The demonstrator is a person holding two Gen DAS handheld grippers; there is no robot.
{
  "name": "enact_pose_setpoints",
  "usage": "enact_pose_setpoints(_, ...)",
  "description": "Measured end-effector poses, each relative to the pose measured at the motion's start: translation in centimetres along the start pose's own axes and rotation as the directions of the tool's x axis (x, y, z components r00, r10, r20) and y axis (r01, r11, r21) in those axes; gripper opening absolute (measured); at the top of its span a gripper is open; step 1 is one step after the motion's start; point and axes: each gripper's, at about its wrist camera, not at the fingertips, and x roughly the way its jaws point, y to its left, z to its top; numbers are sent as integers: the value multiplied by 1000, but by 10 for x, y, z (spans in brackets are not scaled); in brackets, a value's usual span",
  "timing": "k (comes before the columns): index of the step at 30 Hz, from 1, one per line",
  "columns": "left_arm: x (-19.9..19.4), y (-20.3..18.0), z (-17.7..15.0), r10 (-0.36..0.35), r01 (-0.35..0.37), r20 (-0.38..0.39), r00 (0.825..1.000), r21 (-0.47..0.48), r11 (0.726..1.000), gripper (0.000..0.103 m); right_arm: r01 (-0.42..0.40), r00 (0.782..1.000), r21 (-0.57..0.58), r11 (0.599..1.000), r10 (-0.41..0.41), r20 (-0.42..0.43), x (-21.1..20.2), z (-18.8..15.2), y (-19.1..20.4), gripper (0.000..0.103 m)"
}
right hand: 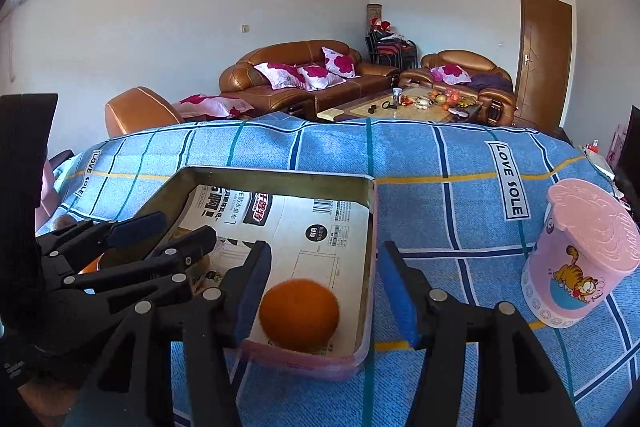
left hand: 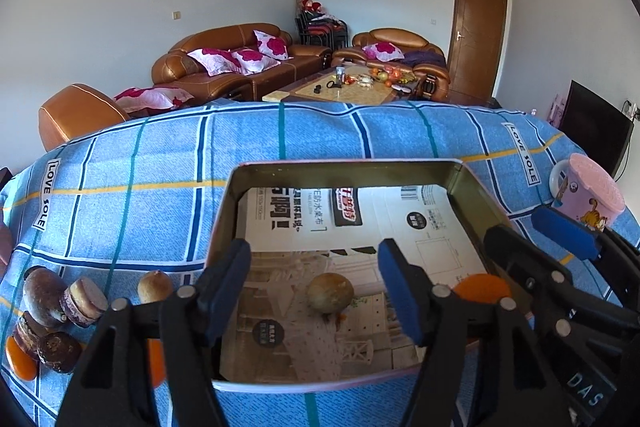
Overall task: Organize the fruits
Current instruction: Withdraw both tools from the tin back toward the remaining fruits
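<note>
Both tools are parked over the metal tray (left hand: 228, 211) on the bench, which has a blue checked cloth (left hand: 160, 163) over it. The left tool (left hand: 316, 279) has its jaws standing wide with nothing pinched; a brownish round fruit (left hand: 330, 293) sits on the printed paper lining the tray, right in the gap between the pads but not touched by either. The right tool (right hand: 325, 281) is open too, and an orange (right hand: 299, 315) lies loose in the near right corner of the tray, just below and between its pads (looks a bit blurred at the edges). Out on the cloth to the left of the tray there's a small heap of dark brown fruits (left hand: 52, 311), some cut open, plus a pale brown one (left hand: 155, 286) just beside the tray. A pink cartoon cup (right hand: 580, 255) stands upright, well to the right of the tray.
</note>
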Motion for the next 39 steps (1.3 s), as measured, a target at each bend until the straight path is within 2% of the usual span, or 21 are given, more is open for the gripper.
enact_pose_setpoints(6,-17,5,3,43,-43,63,997,-16,999,102,40,990,41,998,-46,136,-21,3,-7,59)
enact_pose_setpoints(8,-25,9,3,43,-41,89,995,-24,999,103,59,981,62,996,-69,183,-27,4,-12,69)
enact_pose_setpoints(11,-34,16,1,47,-44,102,994,-28,999,103,75,969,84,994,-93,227,-32,3,-14,75)
enact_pose_setpoints(23,-50,53,-20,161,-163,116,980,10,987,103,168,953,97,981,-187,240,-39,0,-9,75)
enact_pose_setpoints(30,-56,81,-27,174,-173,91,981,-23,985,103,204,946,111,973,-225,232,-47,-6,-3,75)
enact_pose_setpoints(39,-66,116,-38,180,-178,62,982,-34,983,103,174,961,106,979,-192,201,-57,-16,24,75)
